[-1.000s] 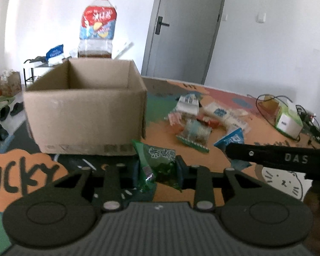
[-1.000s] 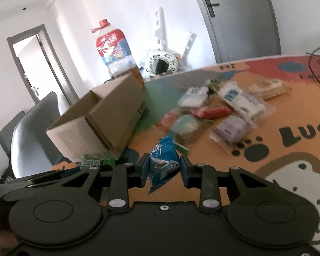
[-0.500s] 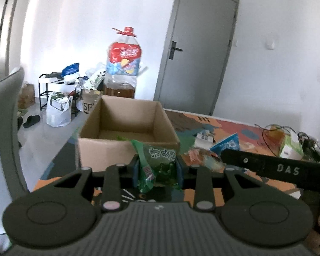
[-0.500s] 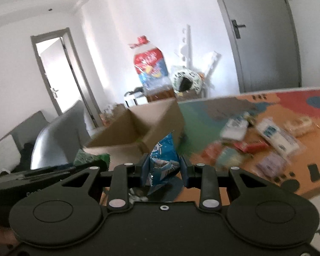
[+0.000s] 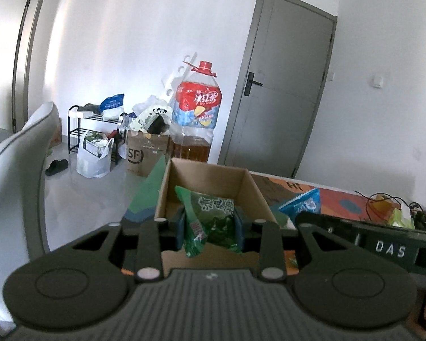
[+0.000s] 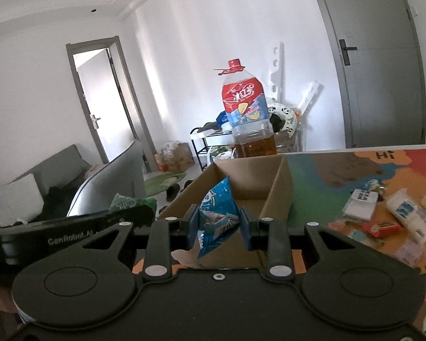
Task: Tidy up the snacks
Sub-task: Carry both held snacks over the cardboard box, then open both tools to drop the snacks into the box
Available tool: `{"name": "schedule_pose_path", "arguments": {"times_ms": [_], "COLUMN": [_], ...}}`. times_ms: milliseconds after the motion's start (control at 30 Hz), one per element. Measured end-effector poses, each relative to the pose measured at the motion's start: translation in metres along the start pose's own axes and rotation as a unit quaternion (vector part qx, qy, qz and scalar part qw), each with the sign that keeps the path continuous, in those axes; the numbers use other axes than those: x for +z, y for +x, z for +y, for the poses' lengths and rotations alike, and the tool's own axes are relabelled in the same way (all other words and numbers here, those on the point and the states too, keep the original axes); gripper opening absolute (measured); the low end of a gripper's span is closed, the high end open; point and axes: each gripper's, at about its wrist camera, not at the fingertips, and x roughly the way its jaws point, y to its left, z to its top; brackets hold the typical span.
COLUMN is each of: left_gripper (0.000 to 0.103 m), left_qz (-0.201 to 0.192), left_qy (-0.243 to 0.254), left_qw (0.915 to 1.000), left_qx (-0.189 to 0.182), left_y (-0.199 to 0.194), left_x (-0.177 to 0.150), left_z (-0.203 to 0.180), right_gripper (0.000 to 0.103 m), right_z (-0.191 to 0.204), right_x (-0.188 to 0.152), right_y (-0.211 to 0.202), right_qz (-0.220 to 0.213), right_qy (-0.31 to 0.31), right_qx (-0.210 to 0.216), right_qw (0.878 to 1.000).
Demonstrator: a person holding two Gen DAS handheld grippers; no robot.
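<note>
My left gripper [image 5: 210,226] is shut on a green snack packet [image 5: 210,216] and holds it above the near edge of the open cardboard box [image 5: 252,190]. My right gripper [image 6: 218,227] is shut on a blue snack packet [image 6: 218,213], held over the near end of the same box [image 6: 281,187]. The blue packet also shows in the left wrist view [image 5: 301,203], and the green packet in the right wrist view [image 6: 127,202]. Several loose snack packets [image 6: 383,213] lie on the colourful table mat [image 6: 340,170] right of the box.
A big bottle of amber drink [image 5: 196,119] stands behind the box; it also shows in the right wrist view [image 6: 247,113]. A grey chair [image 5: 11,176] stands left of the table. A tissue pack and cables [image 5: 397,210] lie at the far right.
Both grippers have risen and moved toward the box with their packets. The box now sits right under the two packets, its inside in view.
</note>
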Motion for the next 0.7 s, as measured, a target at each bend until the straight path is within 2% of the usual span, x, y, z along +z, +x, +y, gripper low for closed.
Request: {"name": "schedule_pose_path", "arguments": {"times_ms": [467,700], "left_gripper": [0.033,0.036], "left_qz": [0.016,0.020], "left_qy": [-0.003,-0.030], "left_qw": [0.9999,0.9993], "left_qx": [0.003,0.000], "left_y": [0.055,0.073], "left_x": [0.015,0.013], "left_z": [0.011,0.017], "right_gripper": [0.032,0.032], "right_z": [0.003,-0.007], "right_x": [0.020,0.022], "right_y": [0.043,0.062], "right_qz": [0.009,0.019], "right_qy": [-0.004,0.002], "right_qx": [-0.011,-0.024], "right_qw": [1.000,1.000]}}
